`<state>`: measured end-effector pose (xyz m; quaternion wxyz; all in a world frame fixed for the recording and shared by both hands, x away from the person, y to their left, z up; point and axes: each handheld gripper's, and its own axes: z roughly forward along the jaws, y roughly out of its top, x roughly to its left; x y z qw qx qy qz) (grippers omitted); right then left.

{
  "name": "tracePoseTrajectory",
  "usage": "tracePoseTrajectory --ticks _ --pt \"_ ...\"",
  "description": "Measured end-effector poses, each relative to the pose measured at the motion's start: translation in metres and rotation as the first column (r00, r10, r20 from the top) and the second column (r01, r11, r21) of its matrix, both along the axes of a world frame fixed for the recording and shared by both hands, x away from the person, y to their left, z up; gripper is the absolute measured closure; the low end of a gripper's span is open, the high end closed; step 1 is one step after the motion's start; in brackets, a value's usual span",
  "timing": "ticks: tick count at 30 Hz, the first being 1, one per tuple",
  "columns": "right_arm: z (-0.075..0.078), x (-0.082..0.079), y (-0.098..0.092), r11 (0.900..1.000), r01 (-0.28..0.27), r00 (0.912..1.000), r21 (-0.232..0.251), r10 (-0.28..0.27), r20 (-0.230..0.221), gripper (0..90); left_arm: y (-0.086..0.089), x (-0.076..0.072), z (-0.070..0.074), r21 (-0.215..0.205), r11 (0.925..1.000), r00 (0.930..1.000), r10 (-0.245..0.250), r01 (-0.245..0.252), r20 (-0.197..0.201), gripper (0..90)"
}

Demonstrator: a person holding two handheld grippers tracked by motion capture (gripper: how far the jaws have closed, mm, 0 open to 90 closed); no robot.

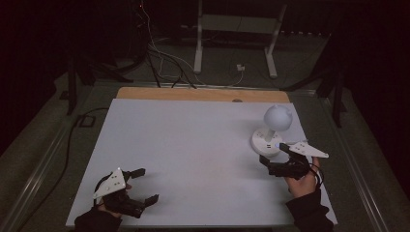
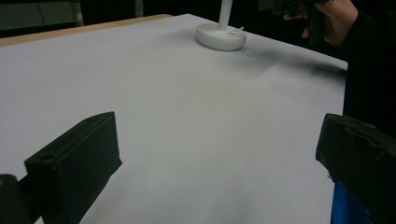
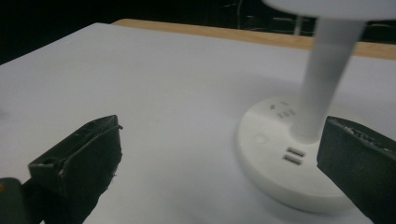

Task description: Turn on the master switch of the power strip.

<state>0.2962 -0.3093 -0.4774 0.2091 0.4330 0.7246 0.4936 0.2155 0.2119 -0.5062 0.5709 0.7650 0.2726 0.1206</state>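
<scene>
Work in hand: the right claw [image 1: 274, 153] is at the round base of a small white desk lamp [image 1: 270, 137], so I read the job as something done to that lamp, most likely a press on its base or a grip on its stem.

Lamp: stands upright on the white bench [image 1: 193, 145], out toward three o'clock from the bench's middle, with its rounded shade [image 1: 277, 117] lifted on a slim white stem [image 3: 327, 79]. A small bluish light shows on the near edge of the base.

Lamp base: in the right gripper view it carries a round button [image 3: 259, 138], a pair of slots at its rim and some small marks near the stem.

Right claw: jaws wide apart, nothing between the pads; it sits at about five o'clock of the base. In its own view one jaw covers the base's edge, but I cannot tell if it touches.

Left claw [image 1: 147, 185]: jaws apart and empty, low over the bench at about seven o'clock, well apart from the lamp.

Done so far: the lamp stands where it is, ungripped; the glow on the base may mean it is switched on, though I cannot be sure.

Left to do: as I judge it, whatever grip or press is meant has not been made at this instant.
</scene>
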Motion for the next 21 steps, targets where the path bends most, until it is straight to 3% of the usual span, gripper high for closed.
tracePoseTrajectory --ticks 11,21 --pt "-0.013 -0.012 0.006 0.997 -0.073 0.9963 -0.025 0.072 -0.046 0.0 0.000 0.000 0.000 0.001 1.0000 1.0000 -0.003 0.003 -0.001 0.3" --pt "-0.028 -0.026 0.004 0.990 -0.129 0.9877 -0.058 0.123 -0.097 0.0 -0.001 -0.001 0.000 0.005 1.0000 1.0000 -0.006 0.006 0.001 0.3"
